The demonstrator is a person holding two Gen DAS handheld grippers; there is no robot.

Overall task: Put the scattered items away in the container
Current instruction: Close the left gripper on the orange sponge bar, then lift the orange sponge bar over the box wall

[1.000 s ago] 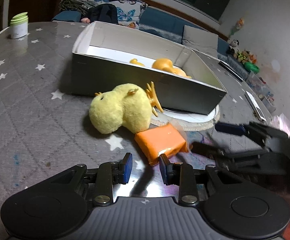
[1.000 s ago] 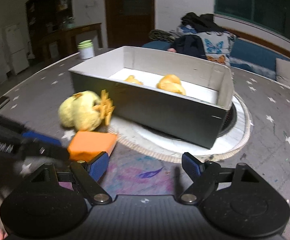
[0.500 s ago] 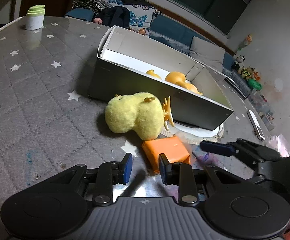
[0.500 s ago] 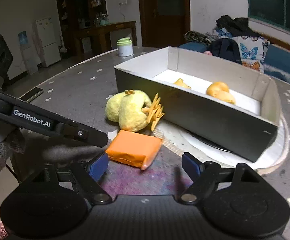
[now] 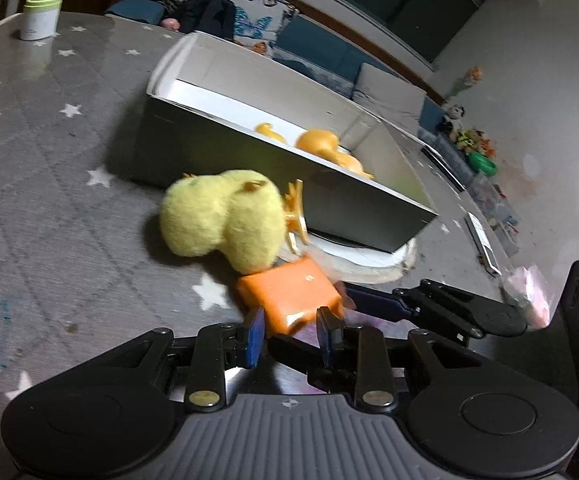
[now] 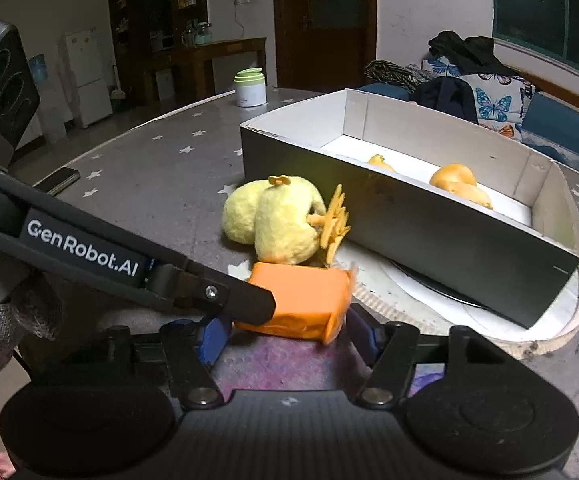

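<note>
My left gripper [image 5: 289,334] seemingly clamps the soft orange rectangular packet [image 5: 289,294]; my right gripper's [image 6: 285,334] jaws are closing around it beside the yellow plush duck [image 6: 277,220].

Fuzzy yellow plush chick [image 5: 225,216], glossy crinkled orange packet [image 5: 289,294] at its 5 o'clock, matt grey cardboard box [image 6: 429,224] with white paper-like lining, quilted grey star-print tablecloth [image 5: 49,184], matt black plastic gripper bodies
</note>
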